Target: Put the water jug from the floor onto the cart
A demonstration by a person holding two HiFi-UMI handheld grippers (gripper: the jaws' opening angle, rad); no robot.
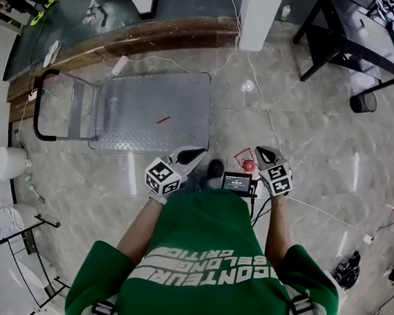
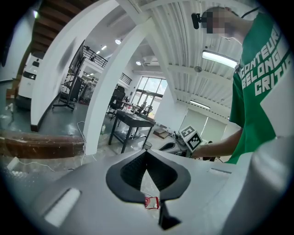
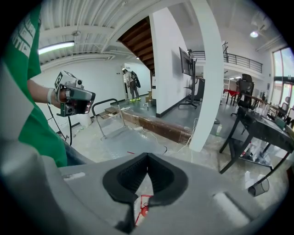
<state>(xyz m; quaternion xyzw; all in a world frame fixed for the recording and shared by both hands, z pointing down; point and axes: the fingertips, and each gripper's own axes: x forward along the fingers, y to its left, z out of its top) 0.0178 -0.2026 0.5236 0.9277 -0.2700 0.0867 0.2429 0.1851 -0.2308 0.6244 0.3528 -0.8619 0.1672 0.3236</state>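
Closest to the head camera is the person's green shirt [image 1: 203, 237], and from it two bare forearms reach forward at waist height. Each hand holds a grey plastic gripper with a marker cube on top.

The left gripper [image 1: 196, 153] points forward and only a little down, just beside the near right corner of the cart [image 1: 153, 107]. The right gripper [image 1: 263, 153] tilts more steeply toward a red taped square [image 1: 247, 158] on the floor [image 1: 308, 150]. On both, the black ribbed jaws are pressed together at their tips and nothing is between them.

What seems to be the water jug [image 1: 8, 163] is a white rounded body with a short neck. It lies on the floor at the left edge of the head view, past the cart's black tube handle [image 1: 39, 103] and well apart from both grippers. I cannot tell more of its shape.

The cart is a low flat platform of grey patterned metal, and a short red mark [image 1: 162, 120] is on its deck. The floor is pale, glossy and marbled, with thin white cables across it. Beyond the cart runs a brown wooden step [image 1: 125, 39]. Further right stand a white pillar [image 1: 261, 7] and a black desk [image 1: 347, 36].
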